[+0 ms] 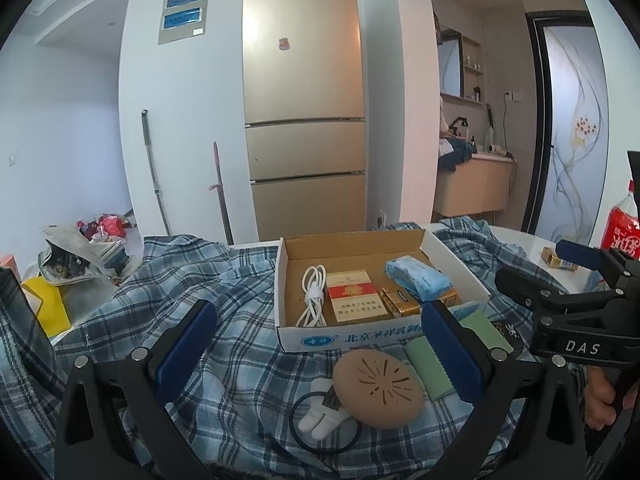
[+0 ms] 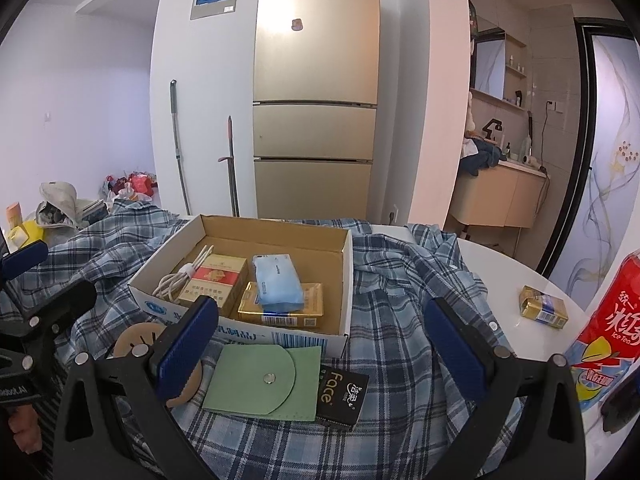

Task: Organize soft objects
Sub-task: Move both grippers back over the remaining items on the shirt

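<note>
My right gripper (image 2: 320,340) hung wide and empty over the green pouch (image 2: 264,380) (probably felt), which could slide on the loose plaid shirt (image 2: 400,280).

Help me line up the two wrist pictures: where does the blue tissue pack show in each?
Left wrist: the blue tissue pack lies at the right end of the cardboard box, right of centre.
Right wrist: the blue tissue pack lies mid-box on a gold packet, left of centre.
Shared landmark: the red cigarette pack beside it.
</note>
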The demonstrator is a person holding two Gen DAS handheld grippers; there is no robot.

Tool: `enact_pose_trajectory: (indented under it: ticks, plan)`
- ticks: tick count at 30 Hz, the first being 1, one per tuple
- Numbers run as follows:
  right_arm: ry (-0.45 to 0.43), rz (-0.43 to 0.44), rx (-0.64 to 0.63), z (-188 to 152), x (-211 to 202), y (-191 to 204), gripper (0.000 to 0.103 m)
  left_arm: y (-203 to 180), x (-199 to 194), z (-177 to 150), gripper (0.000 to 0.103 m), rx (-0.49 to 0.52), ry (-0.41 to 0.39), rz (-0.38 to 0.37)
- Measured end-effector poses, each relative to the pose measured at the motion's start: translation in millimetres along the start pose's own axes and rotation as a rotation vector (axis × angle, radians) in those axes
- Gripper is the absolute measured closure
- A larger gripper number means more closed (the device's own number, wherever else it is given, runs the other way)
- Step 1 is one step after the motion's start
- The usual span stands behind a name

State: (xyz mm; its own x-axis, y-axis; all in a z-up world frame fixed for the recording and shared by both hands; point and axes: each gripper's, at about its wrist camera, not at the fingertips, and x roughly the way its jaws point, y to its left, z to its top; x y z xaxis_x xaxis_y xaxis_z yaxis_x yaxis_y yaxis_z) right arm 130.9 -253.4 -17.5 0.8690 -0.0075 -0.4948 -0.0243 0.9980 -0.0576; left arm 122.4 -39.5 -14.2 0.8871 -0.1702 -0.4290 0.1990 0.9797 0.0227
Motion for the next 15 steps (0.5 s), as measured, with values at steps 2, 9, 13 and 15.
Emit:
enact_pose_trajectory:
  ticks: [2, 9, 13, 15]
  plan:
    - [0.008, -0.007, 0.003, 0, 1, -1, 0.001, -1, 4, -2, 0.0, 0.01, 0.035, -0.01]
    - [0.099, 0.019, 0.018, -2, 15, -4, 0.002, -9, 31, -8, 0.0, 0.056, 0.213, -0.061]
    - [0.142, 0.043, 0.016, -5, 22, -3, 0.005, -25, 42, -11, 0.008, 0.155, 0.292, -0.109]
    - [0.15, 0.052, 0.01, -6, 23, -2, 0.006, -37, 46, -14, 0.008, 0.231, 0.318, -0.112]
